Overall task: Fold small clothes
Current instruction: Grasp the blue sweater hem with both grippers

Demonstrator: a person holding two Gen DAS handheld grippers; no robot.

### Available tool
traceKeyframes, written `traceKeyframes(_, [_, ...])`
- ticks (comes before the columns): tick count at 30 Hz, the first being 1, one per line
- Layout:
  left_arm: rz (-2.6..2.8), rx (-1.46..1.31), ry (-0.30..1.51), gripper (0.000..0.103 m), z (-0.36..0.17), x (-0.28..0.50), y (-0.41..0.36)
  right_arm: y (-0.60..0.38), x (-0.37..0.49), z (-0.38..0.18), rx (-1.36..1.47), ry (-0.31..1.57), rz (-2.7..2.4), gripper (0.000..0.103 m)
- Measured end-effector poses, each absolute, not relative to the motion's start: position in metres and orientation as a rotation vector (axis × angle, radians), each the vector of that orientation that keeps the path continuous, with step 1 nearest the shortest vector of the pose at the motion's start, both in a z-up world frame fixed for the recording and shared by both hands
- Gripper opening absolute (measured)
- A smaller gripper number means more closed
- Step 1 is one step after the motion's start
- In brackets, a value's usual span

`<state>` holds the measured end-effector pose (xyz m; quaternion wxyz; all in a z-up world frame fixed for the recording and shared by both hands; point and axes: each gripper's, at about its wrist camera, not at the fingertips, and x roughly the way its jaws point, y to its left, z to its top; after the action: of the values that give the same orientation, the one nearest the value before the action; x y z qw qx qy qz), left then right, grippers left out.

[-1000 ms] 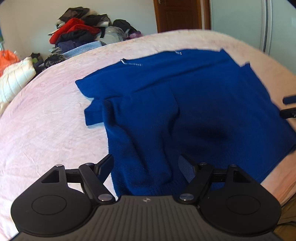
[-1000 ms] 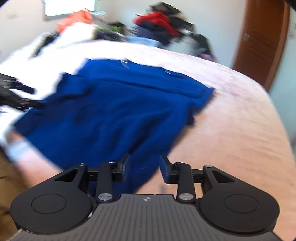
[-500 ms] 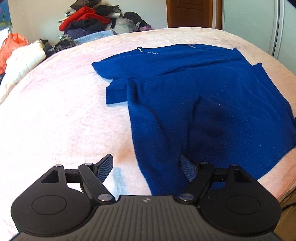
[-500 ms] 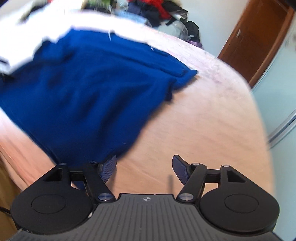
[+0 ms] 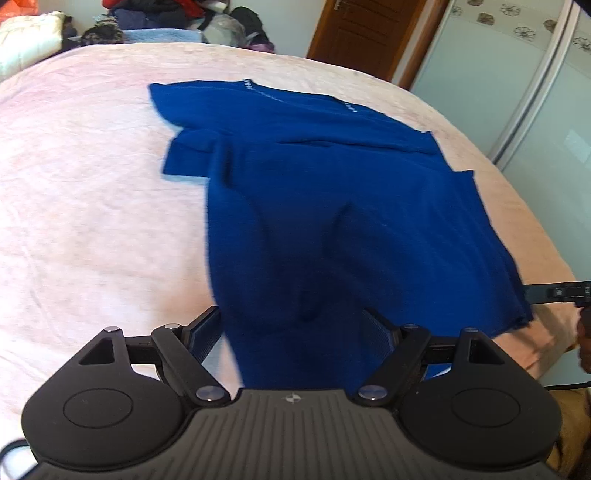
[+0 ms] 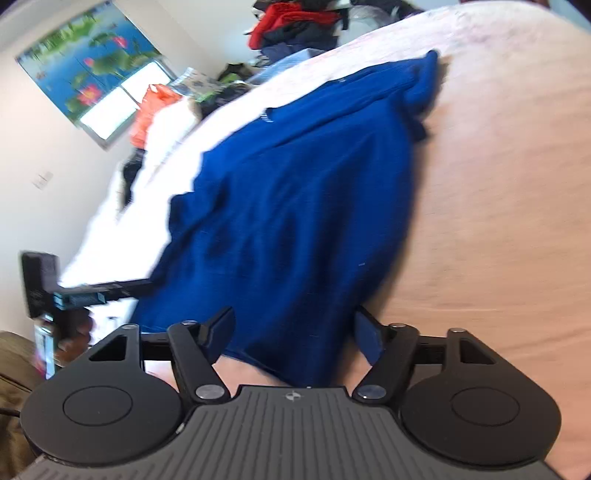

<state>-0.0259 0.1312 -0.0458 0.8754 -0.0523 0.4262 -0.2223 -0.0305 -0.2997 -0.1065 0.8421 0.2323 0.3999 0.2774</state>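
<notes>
Over bed [image 5: 92, 221] | both claws tilted down at blue shirt [image 5: 332, 221] hem | left claw [image 5: 291, 328] opening, right claw [image 6: 295, 328] agape

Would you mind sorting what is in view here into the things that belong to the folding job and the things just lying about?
Belongs to the job:
- blue garment, spread on the pink bedcover
- left gripper, jaws opening
- right gripper, jaws apart

Just lying about:
- clothes pile
- white quilt
- orange bag
</notes>
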Motion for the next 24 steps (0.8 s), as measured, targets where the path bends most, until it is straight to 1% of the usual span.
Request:
traceKeyframes(2, [-0.494,-0.131,0.894,0.081,-0.047,-0.027,0.126,-0.293,-0.026,-0.107,0.498,0.839,0.615,0.069])
traceKeyframes(3, [-0.495,-0.138,0.892,0.077,-0.048,-0.028,0.122,-0.287,-0.022,-0.107,0.500,0.835,0.621,0.067])
traceKeyframes(4, [-0.494,-0.135,0.890,0.066,-0.048,-0.028,0.119,-0.282,-0.020,-0.107,0.497,0.831,0.621,0.065])
traceKeyframes(5, [-0.490,-0.124,0.890,0.058,-0.047,-0.028,0.116,-0.279,-0.017,-0.108,0.490,0.829,0.615,0.057])
traceKeyframes(6, [-0.474,-0.112,0.891,0.038,-0.047,-0.027,0.114,-0.276,-0.016,-0.108,0.477,0.827,0.602,0.045])
traceKeyframes(7, [-0.466,-0.110,0.901,0.019,-0.047,-0.026,0.114,-0.275,-0.014,-0.108,0.460,0.826,0.585,0.039])
traceKeyframes(8, [-0.468,-0.122,0.913,0.015,-0.048,-0.025,0.116,-0.274,-0.014,-0.109,0.445,0.828,0.570,0.027])
traceKeyframes(9, [-0.472,-0.144,0.919,0.013,-0.049,-0.024,0.119,-0.276,-0.016,-0.109,0.442,0.828,0.564,0.022])
traceKeyframes(14, [-0.482,-0.167,0.868,0.012,-0.037,-0.032,0.126,-0.280,-0.023,-0.106,0.458,0.821,0.582,0.018])
traceKeyframes(18, [-0.571,-0.200,0.754,0.011,-0.004,-0.050,0.135,-0.289,-0.036,-0.085,0.471,0.767,0.660,0.017])
traceKeyframes(24, [-0.695,-0.182,0.577,0.012,0.043,-0.087,0.156,-0.300,-0.066,-0.042,0.374,0.684,0.797,0.017])
